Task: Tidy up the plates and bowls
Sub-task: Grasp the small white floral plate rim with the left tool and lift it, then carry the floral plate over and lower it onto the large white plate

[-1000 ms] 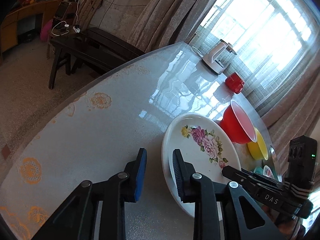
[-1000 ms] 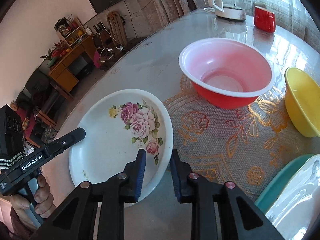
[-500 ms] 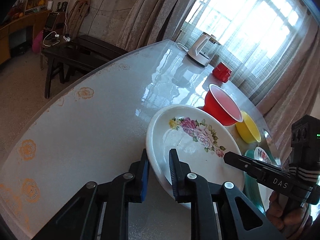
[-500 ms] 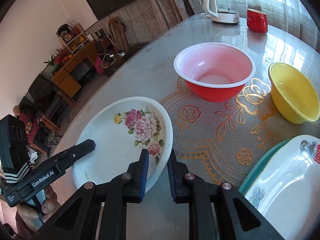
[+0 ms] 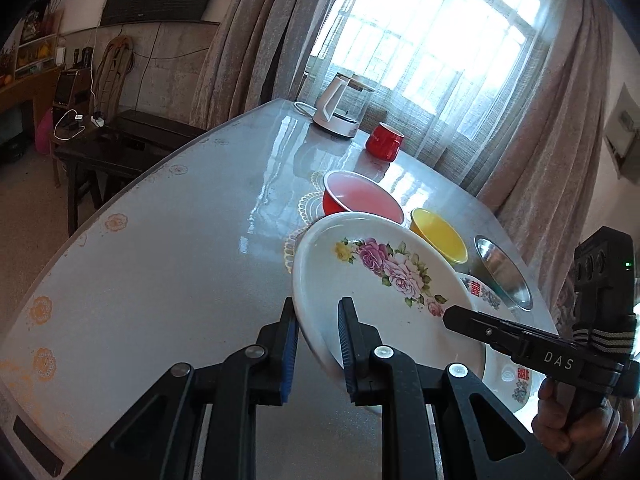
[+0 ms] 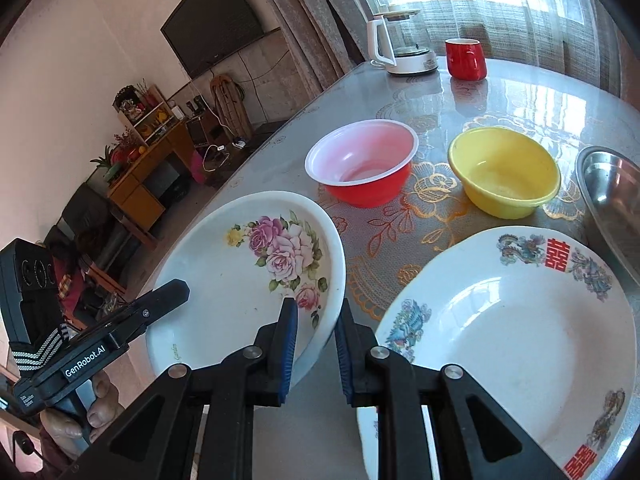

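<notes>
A white plate with pink roses [image 5: 384, 280] [image 6: 256, 280] is held up off the table by both grippers. My left gripper [image 5: 318, 328] is shut on its left rim. My right gripper [image 6: 316, 328] is shut on its right rim. A second white plate with a red emblem [image 6: 512, 320] lies on the table to the right, also showing in the left wrist view [image 5: 484, 292]. A red bowl [image 6: 364, 168] [image 5: 360, 196] and a yellow bowl [image 6: 504, 168] [image 5: 440, 232] stand behind.
A steel bowl [image 6: 612, 196] [image 5: 504, 276] sits at the right. A white kettle [image 6: 400, 44] and a red mug [image 6: 466, 58] stand at the table's far end. The table edge [image 5: 120, 200] curves along the left.
Both grippers have lifted the rose plate off the table and carried it to the right, toward the emblem plate. The views have tilted upward.
</notes>
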